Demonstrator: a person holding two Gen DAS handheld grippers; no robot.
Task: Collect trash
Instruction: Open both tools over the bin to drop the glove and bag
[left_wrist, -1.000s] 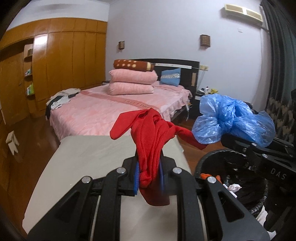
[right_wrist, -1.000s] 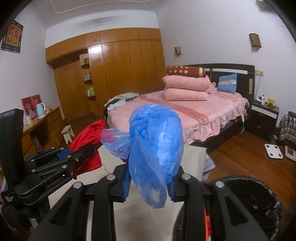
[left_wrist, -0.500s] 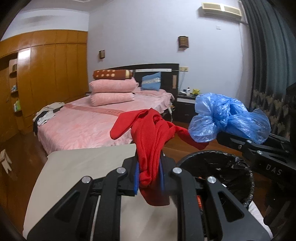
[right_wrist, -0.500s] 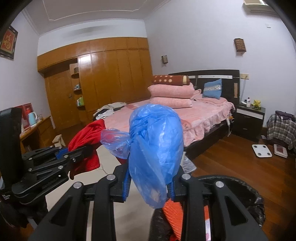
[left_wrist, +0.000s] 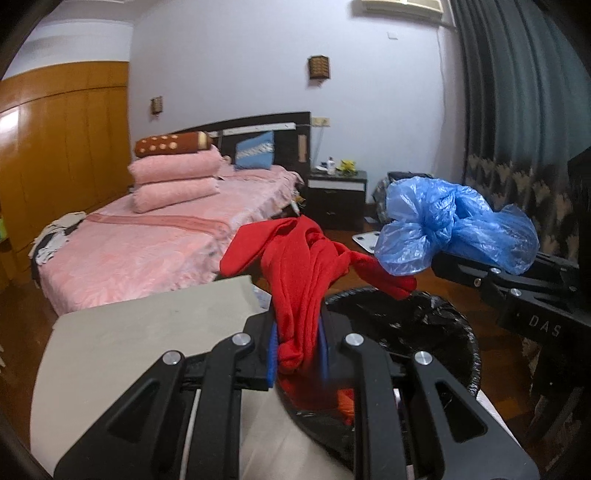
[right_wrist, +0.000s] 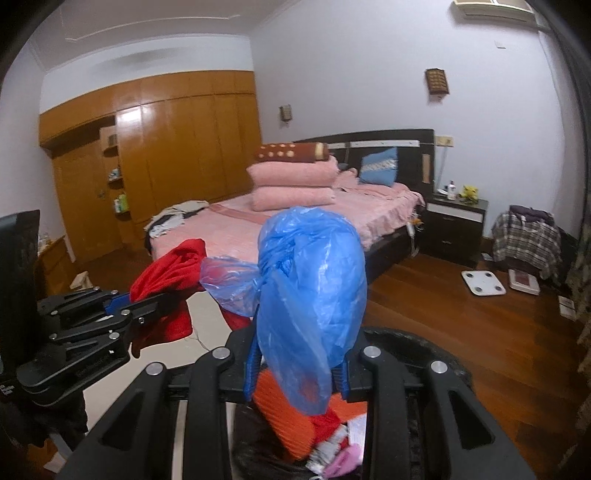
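left gripper is clamped on a red cloth, blue pads pinching its lower end, the rest bunched up above the fingers with one tail drooping toward the bin. right gripper is pinching a crumpled blue plastic bag, most of the bag ballooning above the pads and a knotted bit sticking out to the left.

black-lined trash bin sits below and just ahead of both tools; the left one is at its near-left rim, half over the pale table top. in the right wrist view the bin is directly under the bag, already holding an orange ribbed piece and mixed scraps (pink and white bits, can't tell what).

behind: bed with pink covers, wooden floor.
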